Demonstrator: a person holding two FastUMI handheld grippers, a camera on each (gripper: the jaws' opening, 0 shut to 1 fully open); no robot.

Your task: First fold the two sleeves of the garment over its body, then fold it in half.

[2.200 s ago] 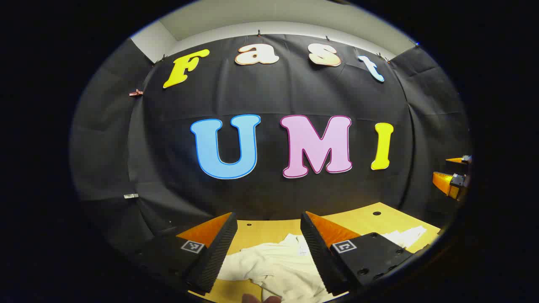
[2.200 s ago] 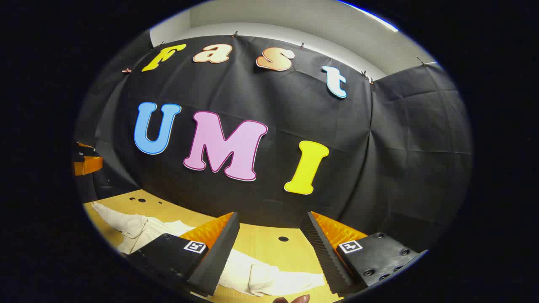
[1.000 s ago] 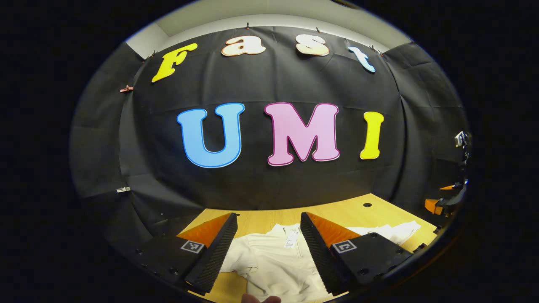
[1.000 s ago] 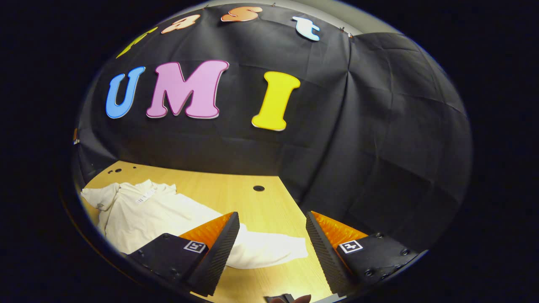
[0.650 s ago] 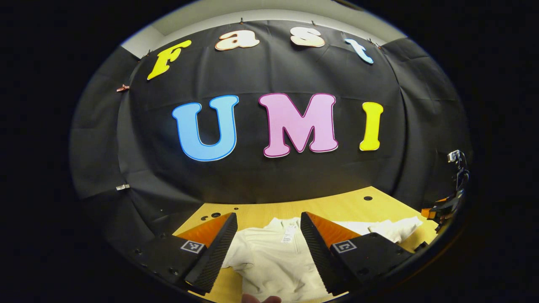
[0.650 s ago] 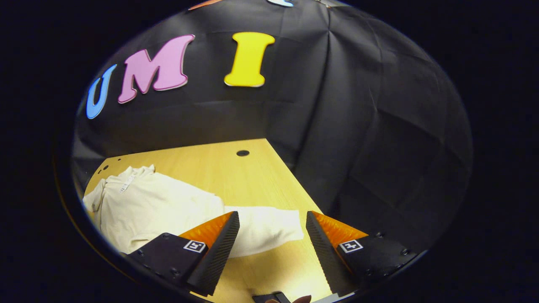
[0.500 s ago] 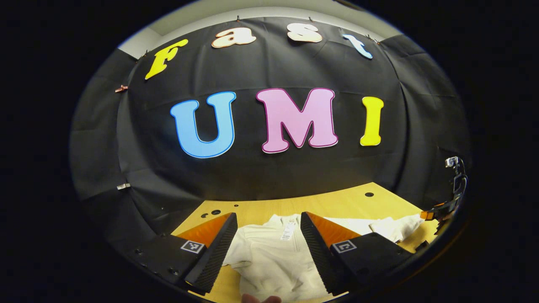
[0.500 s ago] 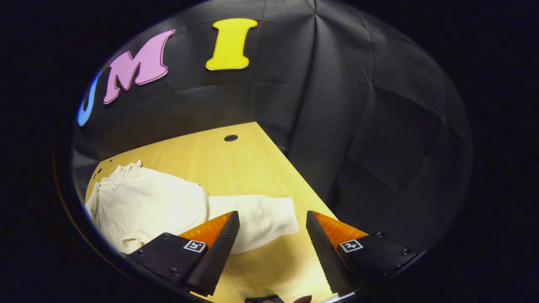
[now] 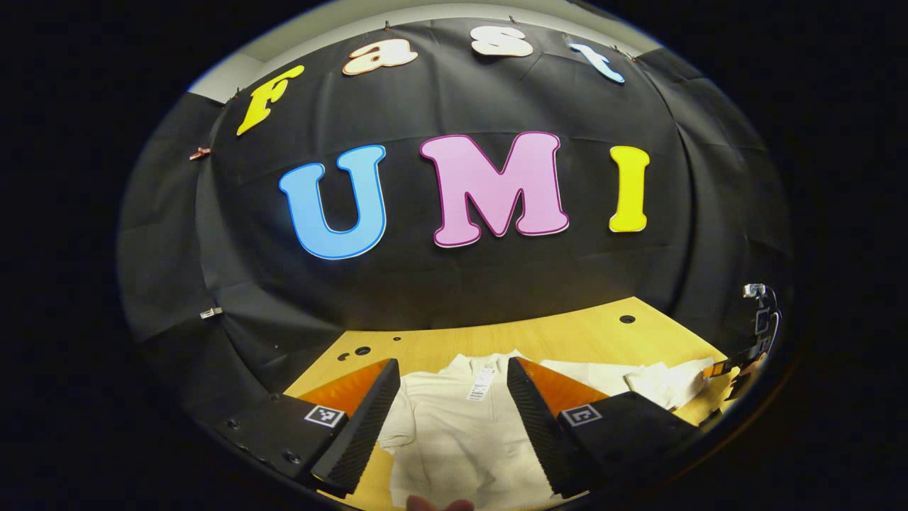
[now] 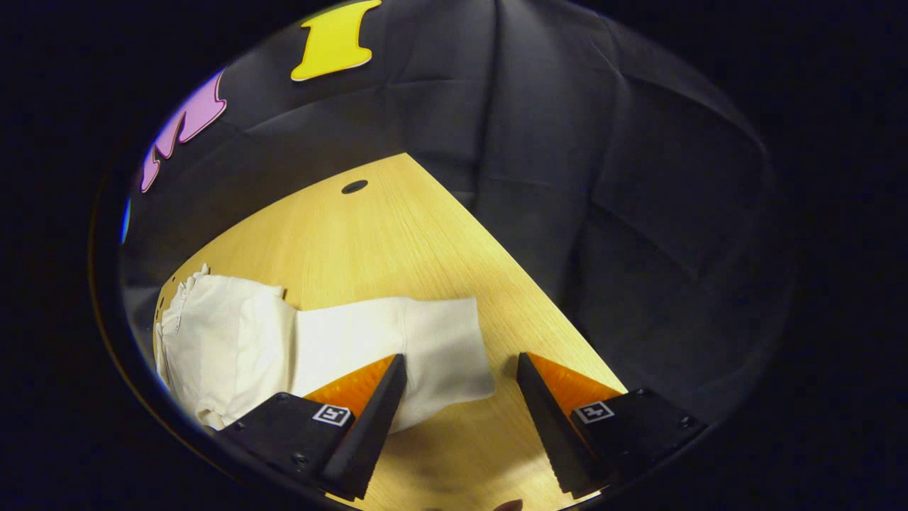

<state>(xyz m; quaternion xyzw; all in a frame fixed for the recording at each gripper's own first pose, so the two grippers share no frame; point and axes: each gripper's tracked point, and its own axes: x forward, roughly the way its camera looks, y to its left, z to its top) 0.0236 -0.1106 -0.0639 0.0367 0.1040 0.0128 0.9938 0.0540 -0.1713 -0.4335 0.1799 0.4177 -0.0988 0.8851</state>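
A cream garment [image 9: 454,433] is lying spread on a wooden table [image 10: 397,234] inside a booth hung with black cloth [image 10: 603,177]. The left gripper [image 9: 448,419] is hovering above the garment's body, just near of the collar, jaws wide apart and holding nothing. The right gripper [image 10: 460,415] is hanging over the right sleeve [image 10: 397,348], which is stretching out flat toward the table's right edge; its jaws are also spread, gripping nothing, the cuff lying between the fingers.
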